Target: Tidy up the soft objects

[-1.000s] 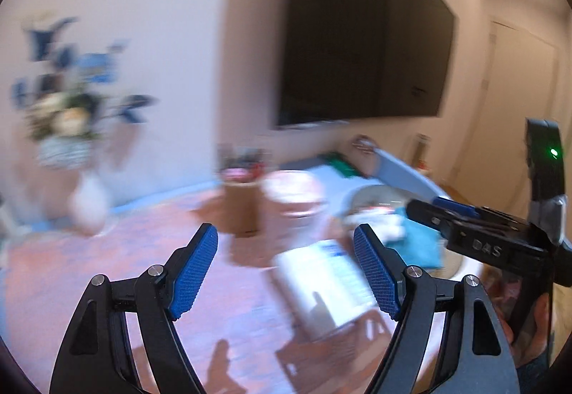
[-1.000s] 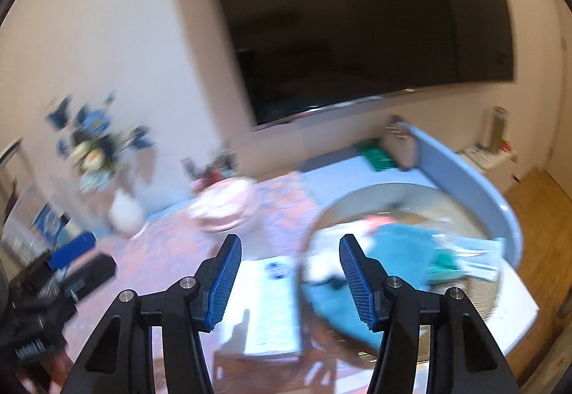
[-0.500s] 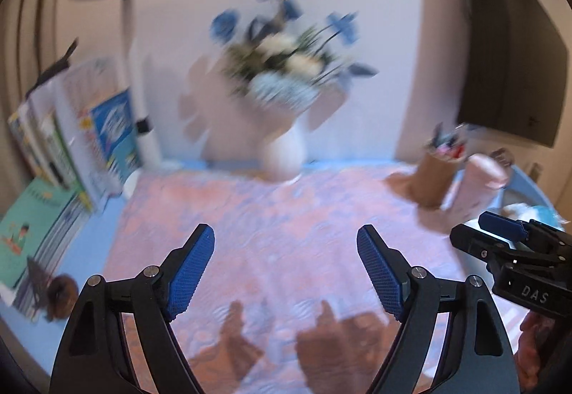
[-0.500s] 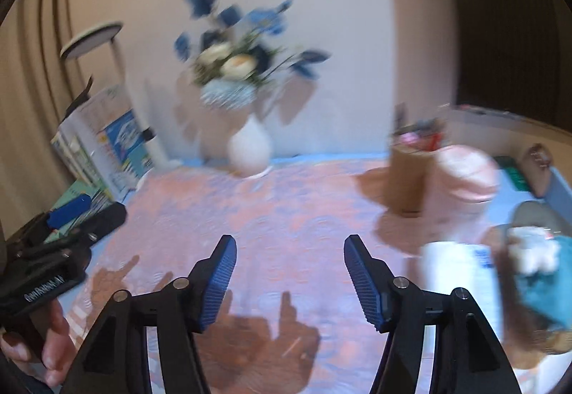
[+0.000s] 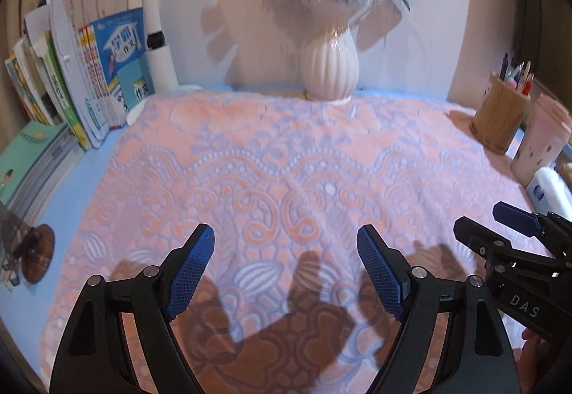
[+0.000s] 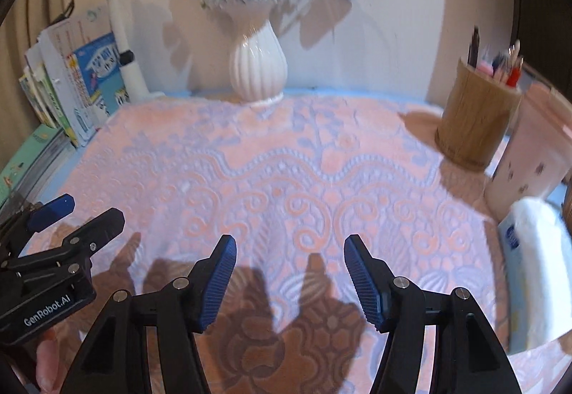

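Observation:
A pink and lilac patterned soft cloth (image 5: 286, 172) lies spread flat over the blue desk; it also shows in the right wrist view (image 6: 286, 179). My left gripper (image 5: 286, 269) is open and empty, held just above the cloth's near part. My right gripper (image 6: 289, 276) is open and empty, also above the near part of the cloth. Each gripper shows at the edge of the other's view, the right one (image 5: 514, 240) beside the left, the left one (image 6: 64, 226) beside the right.
A white vase of flowers (image 5: 329, 65) stands at the back centre. Books (image 5: 71, 79) and a white lamp post (image 5: 157, 36) stand at the left. A wooden pen holder (image 6: 475, 111), a pink cup (image 6: 529, 151) and a white pack (image 6: 536, 272) stand at the right.
Both views have swung left from the television and the round tray to the vase and the cloth, and both grippers have come down closer over the cloth. Both stay open.

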